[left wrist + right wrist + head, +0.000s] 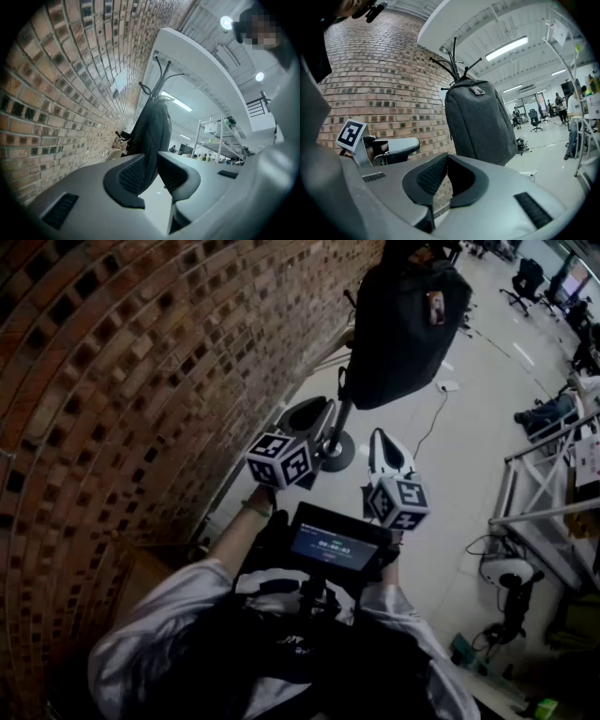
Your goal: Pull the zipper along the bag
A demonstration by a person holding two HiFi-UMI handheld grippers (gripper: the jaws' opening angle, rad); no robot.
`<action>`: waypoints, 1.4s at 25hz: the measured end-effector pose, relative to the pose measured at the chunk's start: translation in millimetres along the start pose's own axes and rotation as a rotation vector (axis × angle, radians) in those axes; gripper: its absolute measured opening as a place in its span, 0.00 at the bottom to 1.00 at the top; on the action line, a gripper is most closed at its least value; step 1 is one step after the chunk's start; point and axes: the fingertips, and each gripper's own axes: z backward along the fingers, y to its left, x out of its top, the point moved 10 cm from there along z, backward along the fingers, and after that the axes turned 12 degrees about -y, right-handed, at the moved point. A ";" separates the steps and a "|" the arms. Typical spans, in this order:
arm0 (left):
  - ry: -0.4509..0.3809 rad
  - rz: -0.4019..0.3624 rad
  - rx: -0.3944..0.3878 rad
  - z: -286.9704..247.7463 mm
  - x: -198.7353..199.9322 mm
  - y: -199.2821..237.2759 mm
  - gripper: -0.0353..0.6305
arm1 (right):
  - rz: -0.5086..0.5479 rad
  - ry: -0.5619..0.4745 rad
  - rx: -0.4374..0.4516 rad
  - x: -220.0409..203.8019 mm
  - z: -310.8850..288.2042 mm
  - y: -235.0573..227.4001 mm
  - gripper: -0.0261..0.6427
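Left claw (pixel 151 169) sits with its two jaws a little apart and nothing between the pads. Through the gap we see only the dark grey backpack (pixel 151 131), well ahead of it. Our right claw (pixel 444 174) has its jaws pressed together and carries nothing. We hold both claws low and close to our body, side by side, aimed forward at the backpack and touching neither it nor each other.

The backpack hangs upright from the hooks of a coat stand (pixel 455 60) beside the brick wall (pixel 141 381), clear of the floor (pixel 450 456). Hanging this way it shows us a broad face and one side edge, so a zipper running round the edge should be reachable from where we stand. From here we cannot pick out the zipper pull. A small patch shows near the top of the bag in the right gripper view, but we cannot say what it is.

We judge the task not yet begun. The slightly spread left claw looks ready to steady the fabric. The right claw would have to open before it could pinch a pull. Since the bag hangs freely, it may swing when tugged, so one claw will likely have to brace it.
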 end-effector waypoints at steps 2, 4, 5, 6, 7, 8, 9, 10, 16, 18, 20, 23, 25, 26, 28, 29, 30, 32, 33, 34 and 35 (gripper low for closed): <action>0.008 -0.014 -0.017 -11.5 1.3 8.3 0.17 | 0.002 -0.005 0.000 -0.2 -10.6 -1.8 0.03; 0.011 -0.028 -0.028 -23.3 2.1 17.9 0.17 | 0.011 -0.014 -0.011 -3.6 -21.1 -6.1 0.03; 0.011 -0.040 -0.031 -29.1 2.6 22.9 0.17 | 0.012 -0.021 -0.015 -5.8 -26.2 -8.4 0.03; 0.012 -0.054 -0.035 -35.0 3.1 27.5 0.16 | 0.008 -0.029 -0.017 -6.7 -31.0 -9.5 0.03; 0.015 -0.063 -0.043 -41.0 3.4 31.6 0.16 | 0.004 -0.032 -0.021 -5.7 -35.2 -9.6 0.03; 0.024 -0.055 -0.055 -47.1 2.9 35.2 0.17 | 0.008 -0.026 -0.030 -3.4 -38.6 -9.4 0.03; 0.040 -0.028 -0.066 -53.0 1.4 38.6 0.17 | 0.020 -0.017 -0.043 -1.0 -41.1 -9.6 0.03; 0.061 0.012 -0.073 -58.6 -0.9 42.3 0.17 | 0.029 -0.014 -0.058 0.0 -43.3 -11.0 0.03; 0.107 0.209 -0.149 -87.1 -15.2 66.4 0.17 | 0.040 -0.035 -0.146 -1.0 -54.1 -19.7 0.03; 0.105 0.216 -0.235 -97.8 -18.4 69.4 0.17 | 0.040 -0.036 -0.172 -4.1 -55.1 -22.1 0.03; 0.116 0.172 -0.290 -106.5 -20.3 72.1 0.17 | 0.057 -0.016 -0.195 -9.1 -56.5 -25.7 0.03; 0.121 0.143 -0.324 -118.4 -28.6 80.4 0.17 | 0.059 -0.003 -0.222 -13.2 -61.5 -27.7 0.03; 0.123 0.204 -0.351 -125.3 -31.4 86.0 0.17 | 0.046 -0.010 -0.238 -12.9 -67.9 -26.2 0.03; 0.122 0.258 -0.370 -127.7 -31.8 88.0 0.17 | 0.042 -0.011 -0.246 -13.0 -69.9 -26.1 0.03; 0.112 0.406 -0.400 -130.5 -33.5 92.7 0.17 | 0.038 -0.012 -0.263 -13.4 -70.8 -27.5 0.03; 0.105 0.499 -0.401 -130.8 -33.9 96.4 0.17 | 0.038 -0.011 -0.271 -13.4 -70.8 -28.2 0.03; 0.100 0.606 -0.393 -130.4 -33.5 100.2 0.17 | 0.044 -0.004 -0.280 -13.4 -70.8 -29.0 0.03; 0.082 0.828 -0.389 -130.7 -33.9 106.0 0.17 | 0.055 0.010 -0.293 -13.4 -71.5 -29.9 0.03; 0.066 0.912 -0.408 -132.4 -33.9 106.7 0.17 | 0.054 0.011 -0.296 -13.5 -72.2 -29.9 0.03; 0.051 0.965 -0.440 -134.8 -32.8 106.1 0.17 | 0.051 0.011 -0.298 -14.0 -72.7 -29.8 0.03; 0.041 0.993 -0.475 -137.1 -30.7 104.8 0.17 | 0.051 0.013 -0.300 -14.8 -72.8 -29.7 0.03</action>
